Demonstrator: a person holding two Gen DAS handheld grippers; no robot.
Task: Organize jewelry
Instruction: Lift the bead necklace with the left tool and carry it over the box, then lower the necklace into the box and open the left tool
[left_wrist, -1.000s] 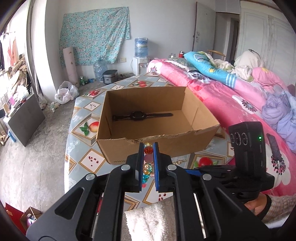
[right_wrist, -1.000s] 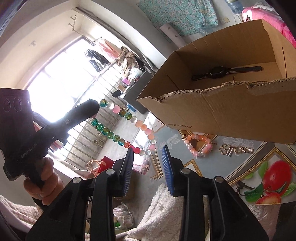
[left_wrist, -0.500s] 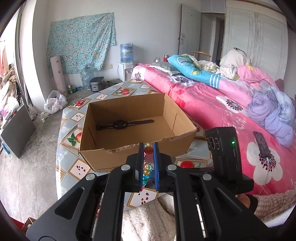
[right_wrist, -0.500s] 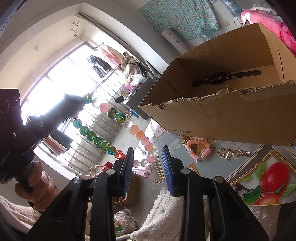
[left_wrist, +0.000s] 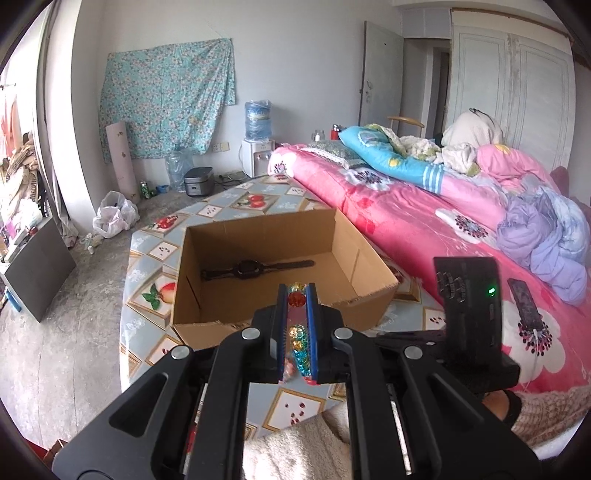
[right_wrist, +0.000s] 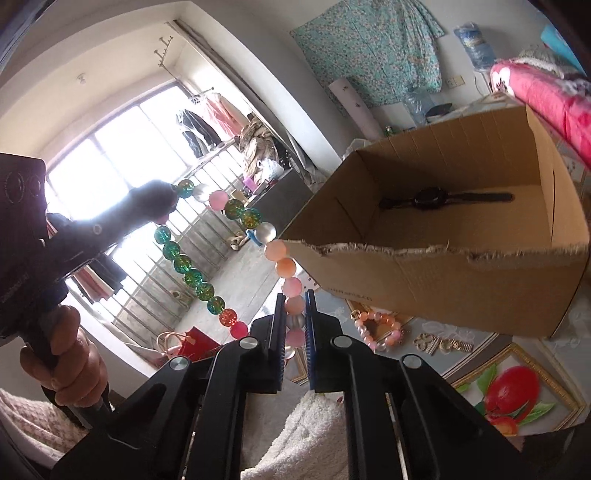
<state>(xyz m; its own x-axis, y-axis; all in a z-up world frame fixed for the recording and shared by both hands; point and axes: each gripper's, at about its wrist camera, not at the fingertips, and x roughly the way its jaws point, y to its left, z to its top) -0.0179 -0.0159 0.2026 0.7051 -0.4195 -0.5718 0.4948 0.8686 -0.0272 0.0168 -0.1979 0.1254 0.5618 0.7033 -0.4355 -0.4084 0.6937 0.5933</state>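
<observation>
1. Both hand-held grippers grip one bead necklace (right_wrist: 207, 254). It hangs between them in the air, near the box.
2. The left hand-held gripper (left_wrist: 296, 300) is closed on the green and red beads of the necklace.
3. The right hand-held gripper (right_wrist: 294, 306) is closing its jaws. Pink and white beads of the necklace sit between its blue pads (right_wrist: 309, 332), and the pads press on them.
4. A cardboard box (left_wrist: 229, 314) stands open on the desk (left_wrist: 147, 295), just past the grippers.
5. A black watch (left_wrist: 255, 267) lies flat in the box, toward the far wall.
6. A pink bead bracelet (right_wrist: 376, 328) lies on the desk, by the near side of the box.
7. A small gold clasp piece (right_wrist: 443, 344) lies just right of the bracelet.
8. A pink bed (left_wrist: 424, 206) stands to the right of the desk.
</observation>
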